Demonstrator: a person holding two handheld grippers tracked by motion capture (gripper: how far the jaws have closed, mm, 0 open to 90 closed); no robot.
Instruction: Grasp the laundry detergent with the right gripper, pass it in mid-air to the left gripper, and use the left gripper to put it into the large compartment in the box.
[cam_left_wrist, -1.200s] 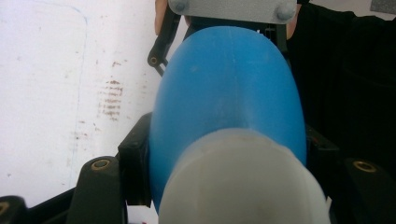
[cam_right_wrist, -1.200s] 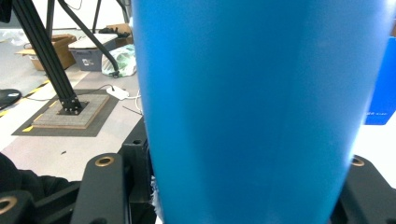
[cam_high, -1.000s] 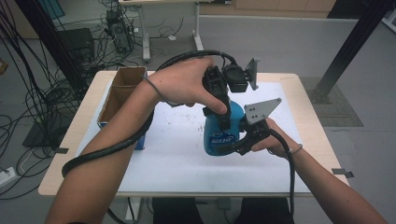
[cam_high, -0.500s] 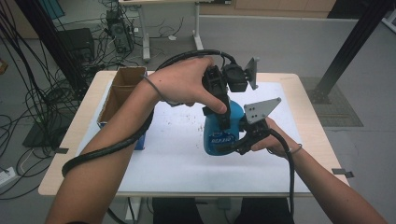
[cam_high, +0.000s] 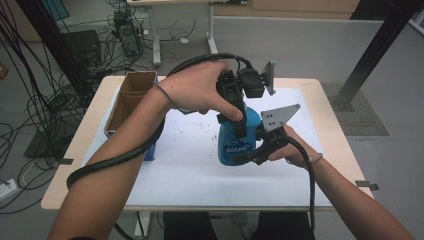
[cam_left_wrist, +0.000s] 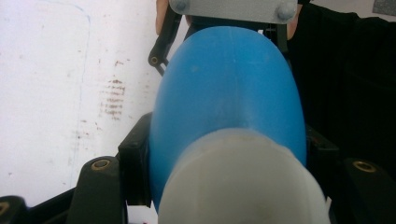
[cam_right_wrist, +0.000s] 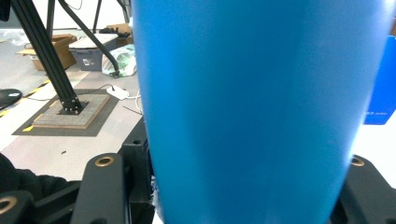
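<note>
The blue bottle (cam_high: 239, 142) is seen standing upright on the white surface (cam_high: 175, 165), near its middle, with its long axis running straight up and down. It is gripped at two levels. The left claw (cam_high: 239, 122) is brought down from above and is pinched on the top part of the bottle, where the pale cap (cam_left_wrist: 243, 182) is seen between its jaws. The right claw (cam_high: 250, 152) is brought in level from the right side and is clamped across the bottle's body, lower down. So the cap lies directly under the left claw, in line with the bottle's axis, while the body is braced crosswise by the right. A twist about that upright axis is judged to be what comes next, with the left claw placed for it.
</note>
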